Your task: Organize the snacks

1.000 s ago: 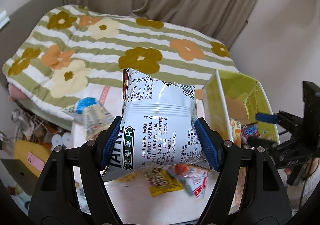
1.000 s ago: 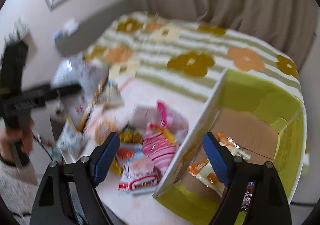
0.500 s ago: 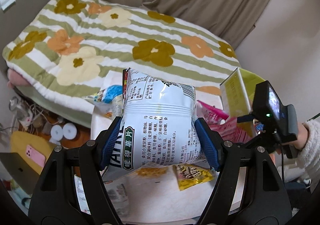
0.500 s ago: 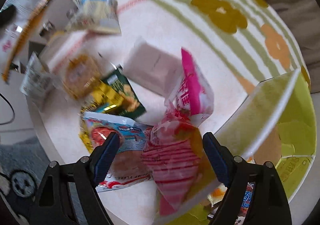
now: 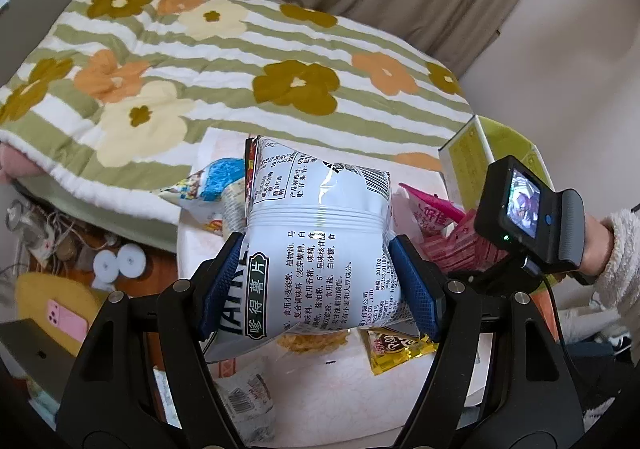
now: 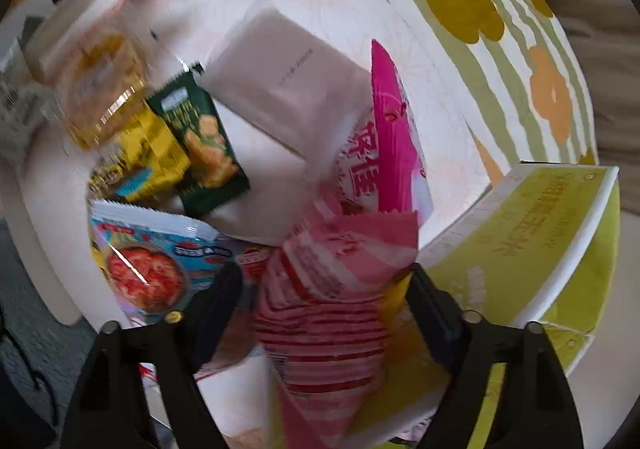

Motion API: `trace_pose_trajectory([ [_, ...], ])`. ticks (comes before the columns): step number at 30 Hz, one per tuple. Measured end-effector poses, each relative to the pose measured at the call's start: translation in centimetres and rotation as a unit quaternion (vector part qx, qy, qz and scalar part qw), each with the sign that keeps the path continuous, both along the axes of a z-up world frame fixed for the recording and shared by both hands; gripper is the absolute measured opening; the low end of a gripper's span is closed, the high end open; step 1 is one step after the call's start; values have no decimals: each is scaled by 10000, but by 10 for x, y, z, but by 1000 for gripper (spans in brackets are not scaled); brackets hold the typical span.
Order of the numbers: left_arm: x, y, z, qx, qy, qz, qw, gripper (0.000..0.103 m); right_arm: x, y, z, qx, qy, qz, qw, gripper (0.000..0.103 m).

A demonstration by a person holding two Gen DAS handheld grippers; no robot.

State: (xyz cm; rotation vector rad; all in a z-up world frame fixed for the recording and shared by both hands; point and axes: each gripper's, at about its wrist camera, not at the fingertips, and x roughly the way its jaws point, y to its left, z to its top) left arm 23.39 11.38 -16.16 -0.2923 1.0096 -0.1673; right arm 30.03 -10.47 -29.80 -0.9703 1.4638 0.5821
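Left gripper [image 5: 318, 289] clamped on a white chip bag [image 5: 316, 245], carried clear above the table [image 5: 340, 397]. Right gripper [image 6: 326, 309] pointing steeply down, jaws closing around a pink striped snack bag [image 6: 332, 289] lying against the yellow-green box [image 6: 532, 249] at 3 o'clock; pad contact blurred, no firm grip visible. Likely trouble: a pinch on the loose top fold only, slipping once lifted; the right-hand finger catching the box wall; the blue tomato-print packet [image 6: 148, 265] at 9 o'clock dragged along under the left-hand finger. Puffy chip bag also liable to squirm free under a tighter squeeze.
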Motion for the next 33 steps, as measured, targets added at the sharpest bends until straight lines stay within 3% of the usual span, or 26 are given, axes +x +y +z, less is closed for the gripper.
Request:
trace_pose_trajectory([
  [6, 4, -2, 2, -40, -43, -131, 9999, 71, -7, -3, 16, 309, -4, -83, 9995, 46],
  [11, 6, -7, 10, 10, -149, -215, 9997, 71, -16, -7, 41, 710, -300, -260, 9967, 45],
  [17, 10, -16, 25, 90, -291, -324, 9990, 71, -26, -17, 95, 1385, -811, -621, 9851, 45],
  [25, 27, -63, 57, 299, -575, -622, 9960, 71, -17, -67, 170, 2423, -1444, -1326, 9502, 45],
  [33, 55, -168, 93, 195, -955, -1091, 9892, 71, -6, -161, 217, 2871, -2076, -1804, 9176, 45],
])
